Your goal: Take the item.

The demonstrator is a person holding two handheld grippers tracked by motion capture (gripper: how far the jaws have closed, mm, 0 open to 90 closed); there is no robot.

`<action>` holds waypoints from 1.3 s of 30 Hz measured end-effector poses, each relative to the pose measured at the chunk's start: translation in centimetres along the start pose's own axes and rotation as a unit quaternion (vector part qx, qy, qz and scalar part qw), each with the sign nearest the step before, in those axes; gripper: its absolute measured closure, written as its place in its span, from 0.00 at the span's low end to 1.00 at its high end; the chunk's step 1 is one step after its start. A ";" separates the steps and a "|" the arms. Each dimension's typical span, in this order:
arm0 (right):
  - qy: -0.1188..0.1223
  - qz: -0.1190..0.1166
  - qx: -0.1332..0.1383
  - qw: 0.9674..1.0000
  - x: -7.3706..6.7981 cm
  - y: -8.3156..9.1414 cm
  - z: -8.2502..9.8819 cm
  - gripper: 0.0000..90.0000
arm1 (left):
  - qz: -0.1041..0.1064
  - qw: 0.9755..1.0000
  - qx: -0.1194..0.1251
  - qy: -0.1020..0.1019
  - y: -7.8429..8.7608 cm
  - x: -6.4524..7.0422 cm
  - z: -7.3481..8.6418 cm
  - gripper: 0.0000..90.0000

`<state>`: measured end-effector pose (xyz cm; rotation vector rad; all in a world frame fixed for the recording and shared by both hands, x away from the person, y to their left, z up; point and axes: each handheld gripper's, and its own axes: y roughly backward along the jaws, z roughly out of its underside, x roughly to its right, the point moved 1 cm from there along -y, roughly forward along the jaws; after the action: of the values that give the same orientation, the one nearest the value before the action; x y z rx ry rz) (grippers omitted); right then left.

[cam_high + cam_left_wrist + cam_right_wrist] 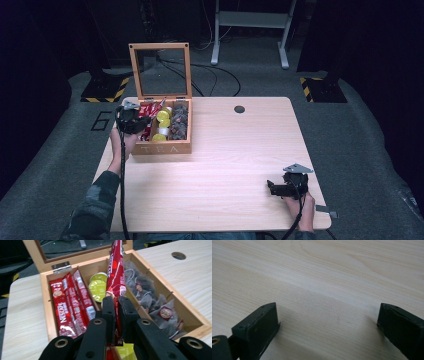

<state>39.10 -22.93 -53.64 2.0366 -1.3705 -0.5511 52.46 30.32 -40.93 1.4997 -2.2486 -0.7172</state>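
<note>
1. The left claw (pixel 115 302) is clamping its jaws on a red coffee stick (pixel 115 272), holding it upright above the wooden tea box (pixel 47 305), over the divider beside the yellow pods (pixel 98 286).
2. The right claw (pixel 328 322) is hovering low over the bare tabletop (pixel 317 270), well apart from the box, its jaws spread wide.
</note>
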 end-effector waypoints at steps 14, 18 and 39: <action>0.000 0.000 0.000 1.000 0.0 0.0 0.0 0.03 | 0.027 0.999 0.015 -0.033 0.4 3.0 -1.2 0.93; 0.000 0.000 0.000 1.000 0.0 0.0 0.0 0.03 | 0.031 0.998 0.015 -0.044 0.4 3.8 -1.6 0.93; 0.000 0.000 0.000 1.000 0.0 0.0 0.0 0.03 | 0.065 0.996 0.012 -0.063 -1.1 7.1 -2.1 0.93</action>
<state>39.09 -22.93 -53.64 2.0372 -1.3702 -0.5513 51.64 22.96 -39.83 1.3373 -2.4312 -0.7666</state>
